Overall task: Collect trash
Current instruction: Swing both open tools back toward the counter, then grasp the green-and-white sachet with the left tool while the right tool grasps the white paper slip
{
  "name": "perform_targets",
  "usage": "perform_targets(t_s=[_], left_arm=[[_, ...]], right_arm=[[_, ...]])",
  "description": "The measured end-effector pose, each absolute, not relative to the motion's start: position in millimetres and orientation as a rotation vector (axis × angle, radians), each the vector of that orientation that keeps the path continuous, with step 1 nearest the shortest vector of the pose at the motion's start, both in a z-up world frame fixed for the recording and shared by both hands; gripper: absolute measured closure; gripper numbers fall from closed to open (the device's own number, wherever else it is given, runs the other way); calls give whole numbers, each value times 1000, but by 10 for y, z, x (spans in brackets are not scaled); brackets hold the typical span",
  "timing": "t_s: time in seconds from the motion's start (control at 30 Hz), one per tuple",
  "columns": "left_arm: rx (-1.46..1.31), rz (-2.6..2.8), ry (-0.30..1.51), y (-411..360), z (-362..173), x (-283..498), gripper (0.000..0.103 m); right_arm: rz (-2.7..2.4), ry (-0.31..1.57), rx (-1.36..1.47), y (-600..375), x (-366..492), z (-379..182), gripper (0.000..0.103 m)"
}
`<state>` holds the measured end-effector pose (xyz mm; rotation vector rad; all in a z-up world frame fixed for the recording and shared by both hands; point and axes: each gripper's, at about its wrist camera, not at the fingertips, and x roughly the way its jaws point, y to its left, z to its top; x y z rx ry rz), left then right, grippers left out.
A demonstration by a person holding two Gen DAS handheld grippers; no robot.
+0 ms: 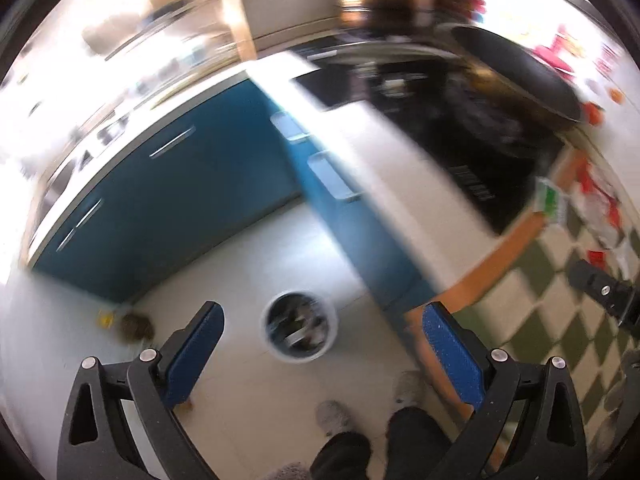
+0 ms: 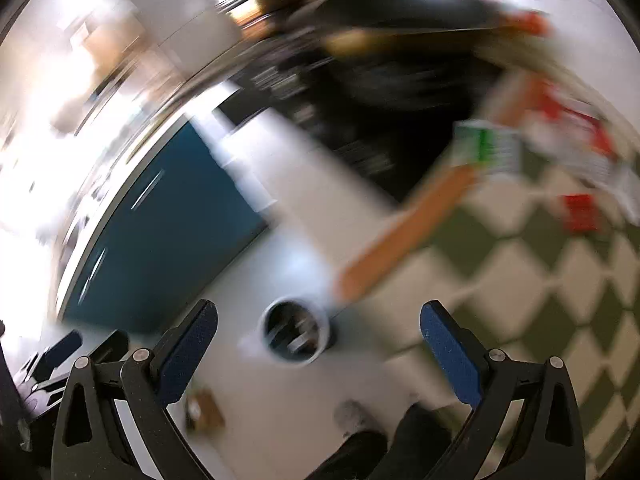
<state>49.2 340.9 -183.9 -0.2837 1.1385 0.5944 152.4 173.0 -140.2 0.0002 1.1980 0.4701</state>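
Hanging high over the floor, both tools look steeply down with nothing in them: the left gripper [image 1: 322, 330] has its blue pads spread about as wide as they go, and the right gripper [image 2: 320, 330] is just as wide and just as empty. Between each pair of pads sits the white trash bin [image 1: 298, 326], on the floor near the corner of the blue cabinets [image 1: 168, 200], already holding scraps, a likely drop point. More trash, a green-and-white carton [image 1: 552, 200] and red-and-white wrappers [image 1: 600, 208], lies at the right of frame on the checkered bench [image 1: 540, 312]. Heavy blur smears the wrappers' print, and a small brown scrap [image 2: 204, 410] on the floor is unidentifiable.
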Motion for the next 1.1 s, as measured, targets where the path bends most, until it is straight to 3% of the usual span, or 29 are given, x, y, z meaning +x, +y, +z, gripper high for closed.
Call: perform_targets(t_s=[0.27, 0.47, 0.6, 0.73, 0.8, 0.87, 0.9, 0.93, 1.0, 1.1], left_arm=[[-244, 297, 1289, 2396, -2214, 2462, 2], [-171, 210, 1363, 1936, -2762, 3367, 2], [-182, 208, 1434, 1899, -3113, 3671, 4], [-113, 248, 1415, 1849, -3169, 3743, 25], [-84, 272, 1385, 1823, -3111, 3729, 46], [-28, 305, 1364, 1799, -3044, 3733, 94], [-38, 304, 1373, 1822, -3043, 3729, 101], [-44, 303, 1372, 1835, -3038, 3712, 103], [-41, 310, 1377, 1851, -3035, 3690, 103], [-39, 305, 1361, 1855, -2976, 3538, 103]], right_arm=[[13, 1161, 210, -462, 3119, -1529, 1], [-95, 1197, 292, -1277, 3864, -1944, 1], [-72, 1212, 300, -1356, 4079, -2150, 14], [-54, 1228, 274, -1301, 4206, -2350, 21], [-48, 1238, 237, -1181, 4235, -2443, 25], [-48, 1217, 178, -1090, 4256, -2452, 33], [-55, 1209, 143, -1047, 4263, -2453, 50], [-66, 1199, 109, -1016, 4281, -2450, 73], [-62, 1197, 122, -1029, 4285, -2448, 99], [-66, 1161, 159, -1096, 4212, -2369, 100]])
